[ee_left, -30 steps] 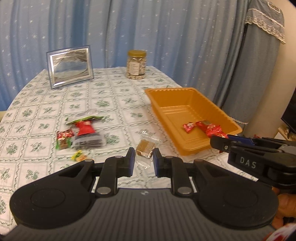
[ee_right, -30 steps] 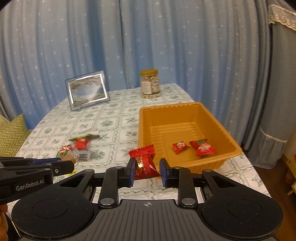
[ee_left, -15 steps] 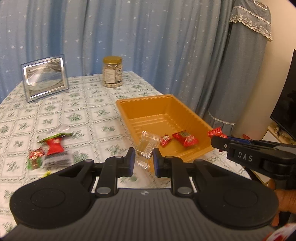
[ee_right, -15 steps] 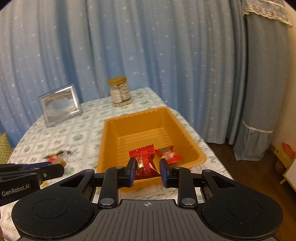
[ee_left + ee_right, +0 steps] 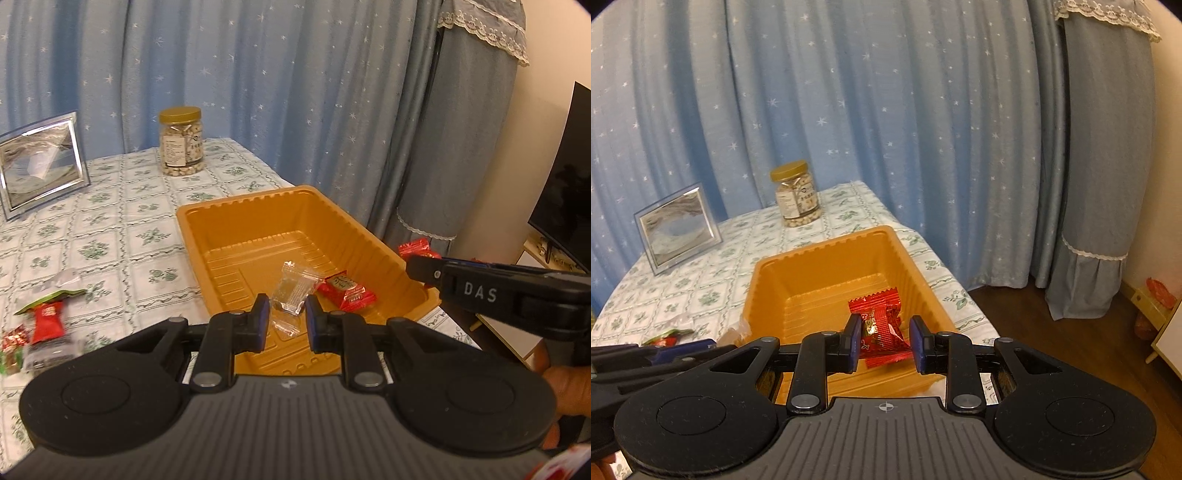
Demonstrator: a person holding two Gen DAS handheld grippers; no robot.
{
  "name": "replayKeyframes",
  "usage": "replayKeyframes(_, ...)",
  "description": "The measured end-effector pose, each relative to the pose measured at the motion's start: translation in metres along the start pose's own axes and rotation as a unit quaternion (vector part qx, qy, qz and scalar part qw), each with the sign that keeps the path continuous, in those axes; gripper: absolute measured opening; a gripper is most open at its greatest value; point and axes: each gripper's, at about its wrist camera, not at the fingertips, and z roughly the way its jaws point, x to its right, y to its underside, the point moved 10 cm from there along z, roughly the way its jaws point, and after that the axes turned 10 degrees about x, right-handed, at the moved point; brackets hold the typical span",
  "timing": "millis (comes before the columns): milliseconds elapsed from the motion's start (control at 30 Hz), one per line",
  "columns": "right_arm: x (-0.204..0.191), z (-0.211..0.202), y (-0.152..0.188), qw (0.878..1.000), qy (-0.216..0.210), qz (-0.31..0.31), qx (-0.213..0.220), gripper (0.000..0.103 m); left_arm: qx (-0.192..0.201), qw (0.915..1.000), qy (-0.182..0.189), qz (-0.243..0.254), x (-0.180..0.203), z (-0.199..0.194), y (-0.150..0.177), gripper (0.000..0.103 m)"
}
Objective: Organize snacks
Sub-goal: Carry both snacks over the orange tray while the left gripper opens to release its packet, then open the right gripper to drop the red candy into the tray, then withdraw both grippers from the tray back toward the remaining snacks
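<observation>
- Left gripper (image 5: 283, 320): pinching a small clear plastic snack packet (image 5: 293, 291), pads pressed on its lower part, top sticking up. Held over the near end of the orange ribbed plastic tray (image 5: 236, 214).
- Right gripper (image 5: 882, 341): clamped on a red foil-wrapped candy (image 5: 881, 325), held over the tray's near right part. In the left wrist view it comes in from 3 o'clock, the candy poking past the tray's right rim.
- Tray floor: one more red wrapped candy (image 5: 347, 290), just right of the clear packet.
- Tray sits near the right edge of the table with the white-and-green floral cloth (image 5: 110, 221).
- Loose snacks on the cloth at 9 o'clock of the tray, well apart from it: a red packet with green top (image 5: 48, 317), a small red-green sweet (image 5: 13, 338); blurred, can't tell more.
- At 12 o'clock, far end of table: clear jar with gold lid (image 5: 181, 142), upright. Silver picture frame (image 5: 40, 162) at about 10 o'clock, standing.
- Blue starred curtain (image 5: 258, 74) behind.
</observation>
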Motion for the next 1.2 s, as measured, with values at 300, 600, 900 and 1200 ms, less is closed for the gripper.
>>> replayKeyframes(300, 0.008, 0.006, 0.005, 1.0, 0.0, 0.01, -0.006, 0.028, 0.004, 0.9997, -0.024, 0.009, -0.011, 0.006, 0.011, 0.039)
replayKeyframes(600, -0.01, 0.015, 0.009, 1.0, -0.022, 0.012, -0.015, 0.028, 0.004, 0.998, -0.06, -0.016, -0.042, -0.021, 0.02, 0.039)
replayKeyframes(900, -0.028, 0.03, 0.006, 0.997, -0.061, 0.042, -0.014, 0.06, 0.002, 0.9957, -0.086, -0.034, -0.07, -0.035, 0.026, 0.042)
replayKeyframes(1200, -0.029, -0.003, 0.013, 0.997, -0.051, 0.054, -0.022, 0.068, 0.001, 0.9925, -0.111, -0.051, -0.094, -0.066, 0.036, 0.048)
